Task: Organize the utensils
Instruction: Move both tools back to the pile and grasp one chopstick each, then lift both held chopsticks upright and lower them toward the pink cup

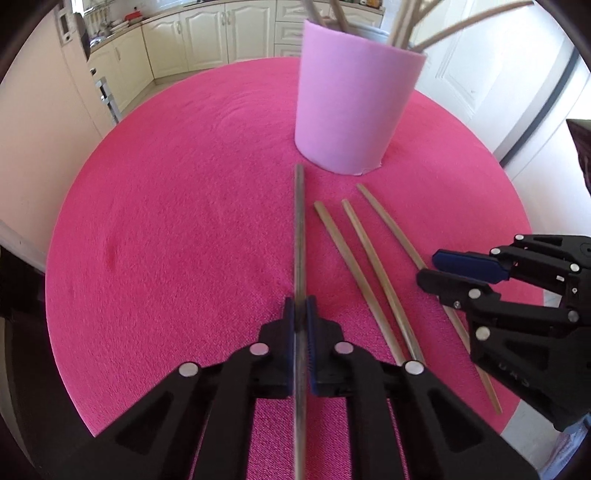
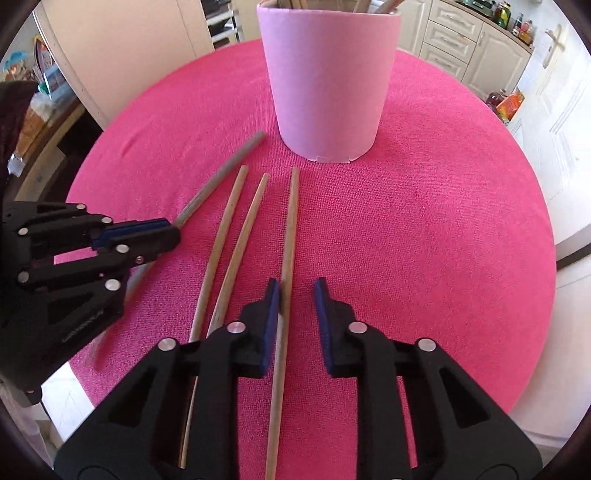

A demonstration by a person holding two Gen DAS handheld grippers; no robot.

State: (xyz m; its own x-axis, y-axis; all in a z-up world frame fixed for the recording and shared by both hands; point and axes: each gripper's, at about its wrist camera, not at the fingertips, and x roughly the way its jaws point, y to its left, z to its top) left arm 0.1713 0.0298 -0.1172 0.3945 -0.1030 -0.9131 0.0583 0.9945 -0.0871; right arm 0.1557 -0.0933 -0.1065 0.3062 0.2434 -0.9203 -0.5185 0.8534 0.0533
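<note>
A pink cup (image 1: 351, 99) holding several wooden sticks stands at the back of the round pink table (image 1: 166, 221); it also shows in the right wrist view (image 2: 328, 81). My left gripper (image 1: 300, 306) is shut on a dark grey stick (image 1: 299, 221), also seen from the right wrist (image 2: 221, 173). Three light wooden sticks (image 1: 369, 266) lie side by side on the cloth. My right gripper (image 2: 297, 295) is open, its jaws straddling the rightmost stick (image 2: 290, 236) with the left pad against it. The right gripper shows from the left wrist (image 1: 428, 266).
Cream kitchen cabinets (image 1: 207, 33) line the far wall. A white door (image 2: 554, 110) is to the right. Cluttered shelves (image 2: 33, 92) stand off the table's left edge. The table edge (image 1: 517, 410) is close behind the sticks' near ends.
</note>
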